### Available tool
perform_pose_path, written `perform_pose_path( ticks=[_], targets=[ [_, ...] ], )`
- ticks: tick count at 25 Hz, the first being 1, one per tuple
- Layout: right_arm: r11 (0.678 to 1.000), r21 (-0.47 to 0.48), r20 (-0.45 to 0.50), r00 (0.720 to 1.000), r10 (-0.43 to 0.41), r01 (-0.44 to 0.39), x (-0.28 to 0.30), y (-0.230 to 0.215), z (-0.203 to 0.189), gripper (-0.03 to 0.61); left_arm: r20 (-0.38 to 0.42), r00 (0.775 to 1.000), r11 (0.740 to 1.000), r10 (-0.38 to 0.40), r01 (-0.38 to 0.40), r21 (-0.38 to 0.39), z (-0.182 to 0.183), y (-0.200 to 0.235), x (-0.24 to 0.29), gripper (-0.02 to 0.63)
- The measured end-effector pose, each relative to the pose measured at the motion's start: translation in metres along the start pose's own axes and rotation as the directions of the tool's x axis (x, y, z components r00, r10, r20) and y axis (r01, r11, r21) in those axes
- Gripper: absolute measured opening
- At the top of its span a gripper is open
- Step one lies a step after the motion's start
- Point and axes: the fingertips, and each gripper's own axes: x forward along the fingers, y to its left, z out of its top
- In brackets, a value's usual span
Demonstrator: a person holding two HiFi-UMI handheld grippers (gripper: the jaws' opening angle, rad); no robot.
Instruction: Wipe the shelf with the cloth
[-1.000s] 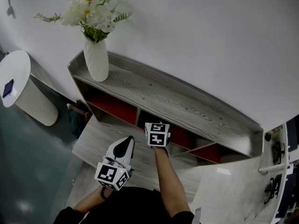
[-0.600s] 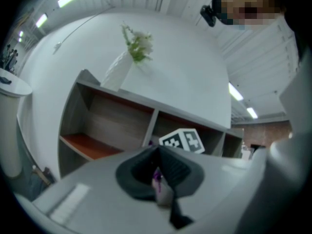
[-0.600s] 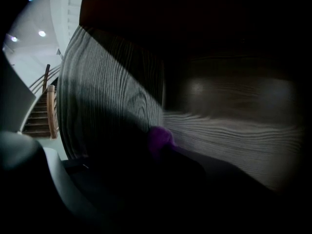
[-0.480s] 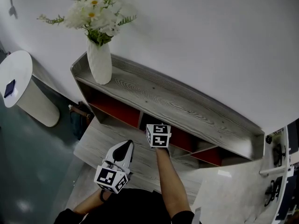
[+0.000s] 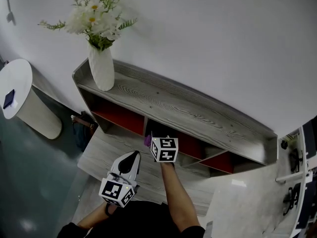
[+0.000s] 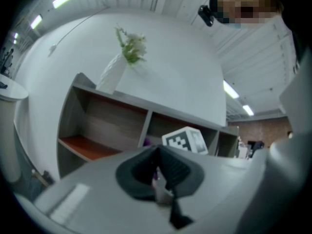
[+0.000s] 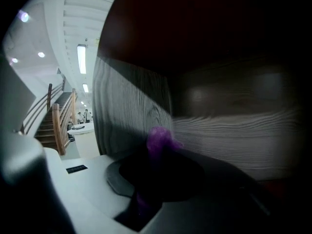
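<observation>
The left gripper [image 5: 130, 158] hangs low before the shelf unit [image 5: 188, 108], jaws together on nothing. The right gripper [image 7: 155, 164] is clamped on the purple cloth [image 7: 158, 139] inside the middle compartment. Farther off, a white vase [image 5: 101, 68] of flowers stands on top.

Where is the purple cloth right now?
The purple cloth is pinched in the right gripper, inside a lower compartment of the shelf, beside an upright divider. In the head view it peeks out just left of that gripper's marker cube.

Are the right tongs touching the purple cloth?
Touching. The right gripper view shows the cloth pinched between the right tongs, sticking out in front.
</observation>
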Motion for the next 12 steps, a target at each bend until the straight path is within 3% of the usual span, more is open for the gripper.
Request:
perform_pose_path(
  ticks=[12],
  targets=[
    [0.999,-0.010,0.090,0.995,0.035,-0.034,-0.036,0.032,0.021,0.063,-0.004,0.999,0.999,-0.038,0.038,0.006,-0.001,-0.012,-0.008,0.005]
  ],
)
